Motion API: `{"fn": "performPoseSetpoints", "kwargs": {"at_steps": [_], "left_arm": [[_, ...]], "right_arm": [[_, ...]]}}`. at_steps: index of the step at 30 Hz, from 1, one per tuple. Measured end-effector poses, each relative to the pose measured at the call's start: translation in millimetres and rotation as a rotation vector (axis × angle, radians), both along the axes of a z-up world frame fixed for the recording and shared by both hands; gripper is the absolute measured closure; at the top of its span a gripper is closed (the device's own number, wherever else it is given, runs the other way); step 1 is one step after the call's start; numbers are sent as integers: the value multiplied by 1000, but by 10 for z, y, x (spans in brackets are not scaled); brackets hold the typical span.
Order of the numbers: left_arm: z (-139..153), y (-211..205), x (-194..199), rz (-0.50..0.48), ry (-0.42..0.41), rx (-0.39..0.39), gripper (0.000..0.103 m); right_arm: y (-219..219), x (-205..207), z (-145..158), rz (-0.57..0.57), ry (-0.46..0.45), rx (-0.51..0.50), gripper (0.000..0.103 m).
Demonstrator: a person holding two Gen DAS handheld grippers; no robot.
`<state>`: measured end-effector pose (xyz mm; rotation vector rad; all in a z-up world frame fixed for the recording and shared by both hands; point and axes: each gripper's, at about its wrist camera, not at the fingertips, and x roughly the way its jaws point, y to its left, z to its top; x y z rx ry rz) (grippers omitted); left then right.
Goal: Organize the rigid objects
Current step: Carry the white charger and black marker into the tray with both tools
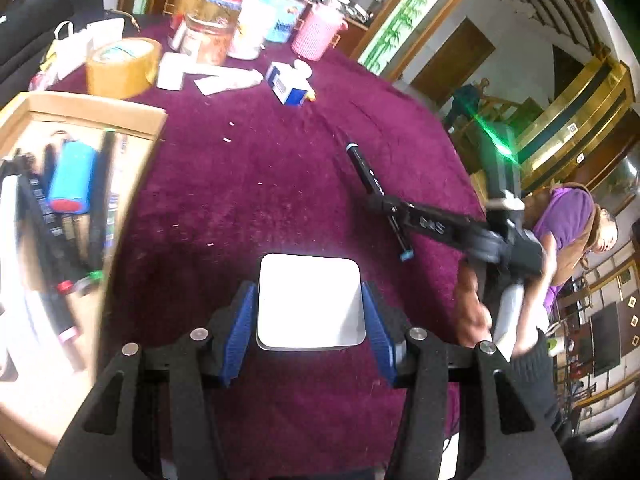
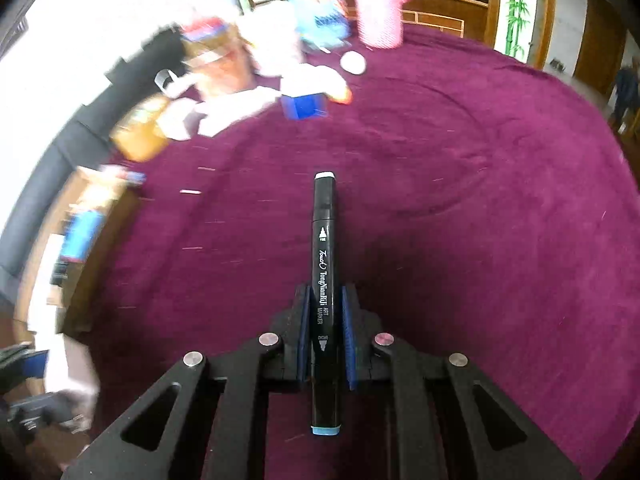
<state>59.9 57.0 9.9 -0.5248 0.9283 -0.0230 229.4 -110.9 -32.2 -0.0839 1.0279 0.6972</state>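
In the right wrist view one black art marker is held lengthwise between the blue pads of the right tool, clamped narrow on its barrel; its pale-capped end points up the frame over the maroon tabletop, and its blue-capped end lies low in the frame, behind the pads. In the left wrist view one white square box with rounded corners is seen at lower centre, gripped on its two sides by the left tool, whose pads stand wide on it. At the right of that view the right tool is seen again with the same marker slanting toward the upper left. One open cardboard box sits at the left edge, with a blue cylinder and dark pens blurred inside; their count cannot be told. One roll of brown tape stands in the upper left, and one pink basket at the top among blurred containers.
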Motion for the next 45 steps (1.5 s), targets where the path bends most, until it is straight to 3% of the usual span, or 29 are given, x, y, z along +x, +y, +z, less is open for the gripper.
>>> {"fn": "performPoseSetpoints", "kwargs": {"at_steps": [5,8,18,26,34,42,45], "left_arm": [[81,129,-255,34,-3,-18,52],[167,207,-388,53,-31,-26,52],[369,762,-763,165,-92,-40,52],[266,1444,-985,312,-80,-38,52],[119,1734,-1000,356,-50,-20,51],[-47,1948,-959,369,-32,55,51],[-132,2024,-892,354,-28,47,51]], "right_arm": [[277,-498,348,27,-3,178,90],[423,-714,533,36,-27,224,90],[871,-1006,713,78,-7,291,90],[1224,-1220,784,150,19,346,90],[1627,-1204,658,220,79,360,90],[2156,-1078,331,308,103,271,89],[2240,-890,198,286,129,249,89]]}}
